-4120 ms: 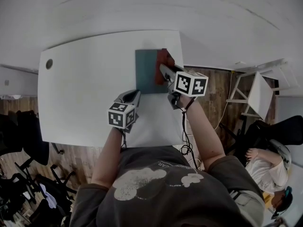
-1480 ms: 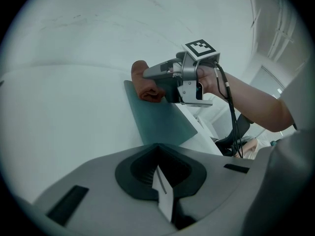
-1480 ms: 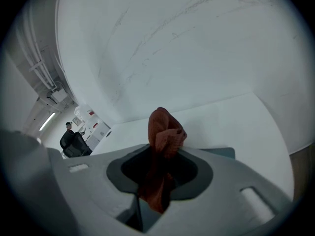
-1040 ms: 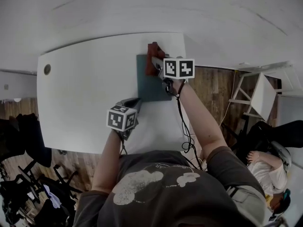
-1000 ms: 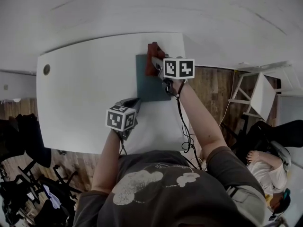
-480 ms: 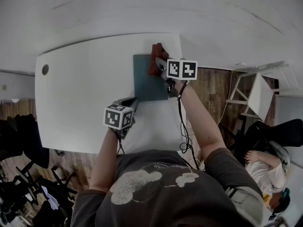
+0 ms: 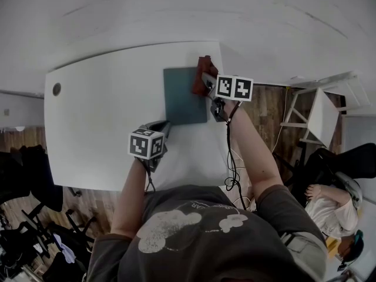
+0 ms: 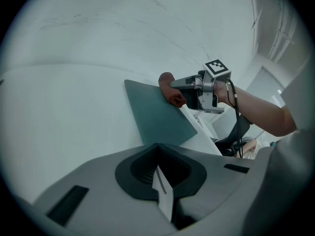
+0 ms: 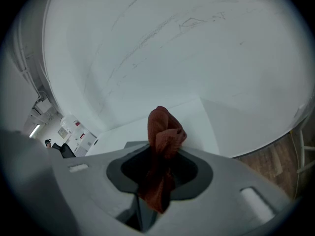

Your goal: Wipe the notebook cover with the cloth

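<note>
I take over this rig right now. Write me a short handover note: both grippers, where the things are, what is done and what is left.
Left gripper: shut, empty, over the table by the near left corner of the notebook.
Right gripper: shut on the cloth, at the notebook's far right corner.
Done: the cloth is grasped and at the cover. How much is wiped does not show.
Left: probably sweep the cloth over the rest of the cover.
</note>
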